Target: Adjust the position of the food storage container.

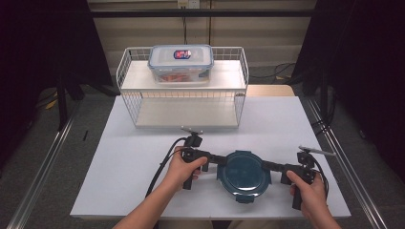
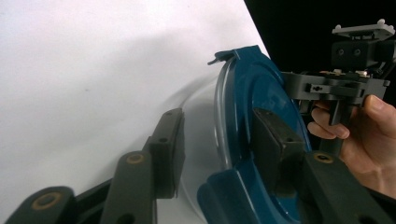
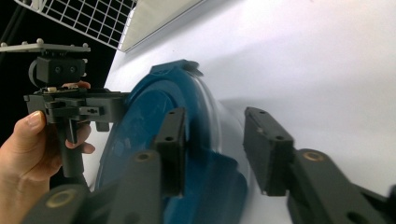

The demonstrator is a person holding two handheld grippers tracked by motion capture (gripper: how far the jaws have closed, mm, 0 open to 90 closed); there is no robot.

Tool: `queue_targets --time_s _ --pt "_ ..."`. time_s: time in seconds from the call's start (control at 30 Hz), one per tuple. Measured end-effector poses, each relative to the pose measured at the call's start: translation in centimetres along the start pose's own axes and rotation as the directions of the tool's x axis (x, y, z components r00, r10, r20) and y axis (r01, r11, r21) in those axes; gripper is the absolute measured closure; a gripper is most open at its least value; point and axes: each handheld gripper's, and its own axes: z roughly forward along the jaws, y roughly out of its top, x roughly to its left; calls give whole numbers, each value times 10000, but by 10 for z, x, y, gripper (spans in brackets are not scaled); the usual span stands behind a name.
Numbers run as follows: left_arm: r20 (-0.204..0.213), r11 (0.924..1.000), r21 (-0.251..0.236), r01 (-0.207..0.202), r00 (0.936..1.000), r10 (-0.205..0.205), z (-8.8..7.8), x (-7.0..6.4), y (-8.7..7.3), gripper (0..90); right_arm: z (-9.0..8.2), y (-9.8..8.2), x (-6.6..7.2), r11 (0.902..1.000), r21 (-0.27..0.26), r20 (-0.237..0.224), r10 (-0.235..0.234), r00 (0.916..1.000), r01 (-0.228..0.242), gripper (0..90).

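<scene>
**Two grippers at one round blue-lidded container**

Two grippers meet at one container in the lower middle of the high view. The left gripper (image 1: 212, 161) has its jaws apart: in the left gripper view one pad lies over the teal lid (image 2: 261, 116), the other stands off beside the clear wall, not pressing. The right gripper (image 1: 268, 166) is also apart; in its own view one pad sits against the lid's rim and the other is well clear over the table. One round container (image 1: 243, 174) rests on the white table (image 1: 129, 162), between both hands. Behind it, in the upper middle, stands one white wire rack (image 1: 184, 98) with two shelves, and one rectangular clear box (image 1: 180, 63) is on the top shelf.
</scene>
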Motion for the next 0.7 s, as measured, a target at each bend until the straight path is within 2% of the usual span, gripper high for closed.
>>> queue_targets --time_s 0.1,0.2,0.23,0.33,0.43,0.5,0.57,0.63,0.7 --pt "189 9999 45 157 9997 -158 1 1 -1 533 -4 -4 -4 9998 73 -146 172 9997 -171 541" --pt "257 9998 144 120 9996 -124 1 1 -1 553 -6 -8 -5 9993 197 -195 306 9993 -302 510" --pt "327 9996 106 249 9991 -253 1 0 -1 564 -7 -9 -6 9992 248 -266 309 9992 -303 503" --pt "371 9998 109 137 9992 -141 1 1 0 592 -7 -12 -4 9991 317 -324 281 9991 -271 485" --pt "485 9997 51 238 9985 -241 1 0 0 637 -9 -16 -5 9986 461 -335 280 9990 -265 453" --pt "537 9998 51 199 9984 -202 1 0 -1 663 -10 -20 -7 9972 539 -556 543 9970 -513 458" --pt "607 9998 57 180 9980 -183 1 0 0 692 -11 -23 -7 9965 607 -755 615 9952 -570 506" --pt "593 9998 79 171 9981 -176 1 0 0 699 -11 -22 -5 9955 636 -655 738 9951 -696 513" --pt "589 9996 27 285 9978 -286 1 -1 0 703 -10 -21 -6 9920 565 -721 1166 9906 -1127 534"
